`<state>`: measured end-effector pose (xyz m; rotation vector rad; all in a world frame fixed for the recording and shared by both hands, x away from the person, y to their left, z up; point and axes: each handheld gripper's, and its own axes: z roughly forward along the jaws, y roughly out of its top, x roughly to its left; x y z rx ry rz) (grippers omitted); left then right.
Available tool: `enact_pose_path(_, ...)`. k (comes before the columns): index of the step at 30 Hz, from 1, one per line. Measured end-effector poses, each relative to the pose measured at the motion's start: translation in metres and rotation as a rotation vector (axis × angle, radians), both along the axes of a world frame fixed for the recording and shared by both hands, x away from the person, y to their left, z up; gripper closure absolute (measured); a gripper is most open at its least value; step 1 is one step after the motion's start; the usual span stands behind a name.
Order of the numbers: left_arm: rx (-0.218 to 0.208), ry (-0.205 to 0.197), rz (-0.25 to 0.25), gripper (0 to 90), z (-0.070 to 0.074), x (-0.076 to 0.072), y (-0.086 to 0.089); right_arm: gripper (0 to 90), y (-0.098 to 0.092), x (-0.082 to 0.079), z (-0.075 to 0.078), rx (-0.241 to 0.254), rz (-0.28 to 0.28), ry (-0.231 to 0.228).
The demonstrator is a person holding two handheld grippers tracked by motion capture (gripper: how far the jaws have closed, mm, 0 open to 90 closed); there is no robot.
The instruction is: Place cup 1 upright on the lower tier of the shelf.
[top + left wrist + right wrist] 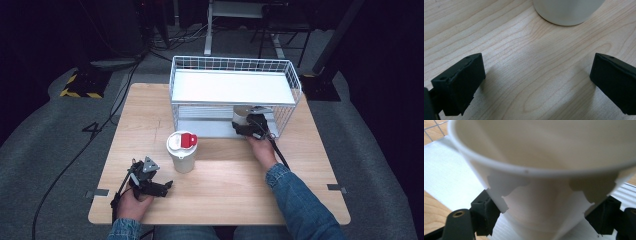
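A white paper cup (240, 114) without a lid stands in the lower level of the white wire rack (173, 92). My right gripper (246, 123) reaches in from the front and is shut on it. In the right gripper view the cup (544, 157) is close up, with the black fingers (484, 210) pressing on its sides. A white cup with a white lid and a red tab (182, 149) stands upright at the middle of the table. My left gripper (167, 185) rests at the front left, open and with nothing in it. Its jaws point at that cup's base (567, 11).
The wooden table (225, 187) holds the two-level rack at its back, whose white top shelf (230, 86) is bare. Cables trail from both grippers. Beyond the table lie grey carpet, cables and furniture legs.
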<state>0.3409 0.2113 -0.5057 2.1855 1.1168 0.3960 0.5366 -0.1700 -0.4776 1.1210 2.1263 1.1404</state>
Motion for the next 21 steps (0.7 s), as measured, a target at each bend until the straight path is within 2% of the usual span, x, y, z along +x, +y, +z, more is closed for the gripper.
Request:
enact_pose_path(17, 0.0, -0.001, 0.0, 0.4, -0.0001, 0.0, 0.0, 22.6, -0.0016, 0.0034, -0.0008, 0.01, -0.001, 0.017)
enact_pose_path(21, -0.001, -0.001, 0.0, 0.4, -0.0001, 0.0, 0.0, 15.3, -0.0014, 0.0037, -0.0021, 0.005, -0.001, 0.017)
